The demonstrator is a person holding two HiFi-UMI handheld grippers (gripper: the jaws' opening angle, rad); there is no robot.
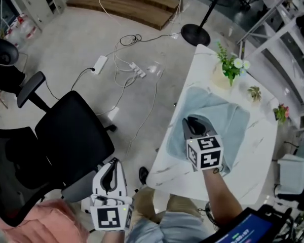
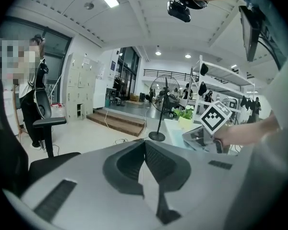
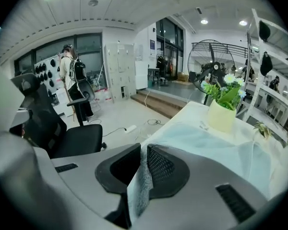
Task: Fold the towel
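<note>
Towel edge inside right claw

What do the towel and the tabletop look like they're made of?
Towel: soft pale-blue cloth, probably microfibre or terry; fuzzy nap, limp folds. Table: hard, smooth white top with grey veins, marble or a marble-look laminate; can't tell which.
</note>
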